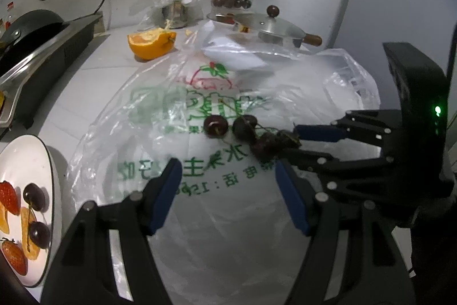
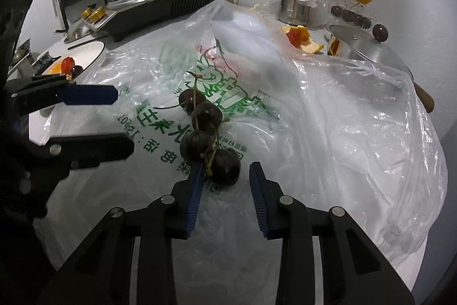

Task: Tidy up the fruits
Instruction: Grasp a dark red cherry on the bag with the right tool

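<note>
Right tongs [image 2: 225, 190] narrowed around the nearest cherry [image 2: 225, 166] of a stemmed cluster lying on the plastic bag [image 2: 328, 119]; left pad at the stems, right pad just clear, no firm hold seen. Cluster's long axis runs straight away from these tongs. Left tongs [image 1: 228, 196] well open, empty, farther off; beyond, the fruit plate [image 1: 48, 159] at the table's edge.

Both wrist cams angling down, close over counter, facing each other across shared cherries [image 1: 245, 130] on plastic bag [image 2: 328, 116].
</note>
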`<state>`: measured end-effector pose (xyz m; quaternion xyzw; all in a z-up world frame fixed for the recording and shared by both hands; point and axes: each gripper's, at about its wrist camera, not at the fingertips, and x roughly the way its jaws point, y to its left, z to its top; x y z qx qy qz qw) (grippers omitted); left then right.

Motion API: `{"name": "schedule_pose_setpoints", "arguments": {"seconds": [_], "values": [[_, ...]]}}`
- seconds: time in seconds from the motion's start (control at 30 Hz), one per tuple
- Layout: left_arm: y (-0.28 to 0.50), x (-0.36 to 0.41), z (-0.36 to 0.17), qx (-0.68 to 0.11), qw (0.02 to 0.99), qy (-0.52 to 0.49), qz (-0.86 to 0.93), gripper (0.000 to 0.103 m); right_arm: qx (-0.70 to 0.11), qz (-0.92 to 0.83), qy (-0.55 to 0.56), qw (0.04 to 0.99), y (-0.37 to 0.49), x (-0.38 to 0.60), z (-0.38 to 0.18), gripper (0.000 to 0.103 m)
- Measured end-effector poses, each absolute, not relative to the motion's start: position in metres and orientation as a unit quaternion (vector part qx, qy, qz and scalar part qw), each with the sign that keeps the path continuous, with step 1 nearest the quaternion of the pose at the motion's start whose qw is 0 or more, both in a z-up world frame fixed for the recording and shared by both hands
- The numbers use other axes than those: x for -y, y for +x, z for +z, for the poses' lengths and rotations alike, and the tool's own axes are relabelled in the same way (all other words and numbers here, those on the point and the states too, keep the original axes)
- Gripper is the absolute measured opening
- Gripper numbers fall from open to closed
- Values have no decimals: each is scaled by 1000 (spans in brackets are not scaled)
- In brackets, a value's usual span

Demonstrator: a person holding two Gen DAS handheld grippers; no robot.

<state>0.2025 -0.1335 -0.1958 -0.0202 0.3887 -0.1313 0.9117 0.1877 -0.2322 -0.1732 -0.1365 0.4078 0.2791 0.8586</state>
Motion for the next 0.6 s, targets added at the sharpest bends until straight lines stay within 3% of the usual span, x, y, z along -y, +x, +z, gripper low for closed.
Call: {"name": "schedule_pose_setpoints", "arguments": {"seconds": [0.07, 0.13, 0.6], "values": [[203, 137, -195, -388, 912, -18, -131, 69, -408, 279, -141, 858, 190, 230, -174, 35], [203, 140, -195, -388, 912, -12, -130, 69, -413, 278, -140, 856, 193, 229, -175, 27], [215, 170, -200, -403, 904, 23, -140, 69, -392, 258, -75, 880, 188, 268, -162, 27]]}}
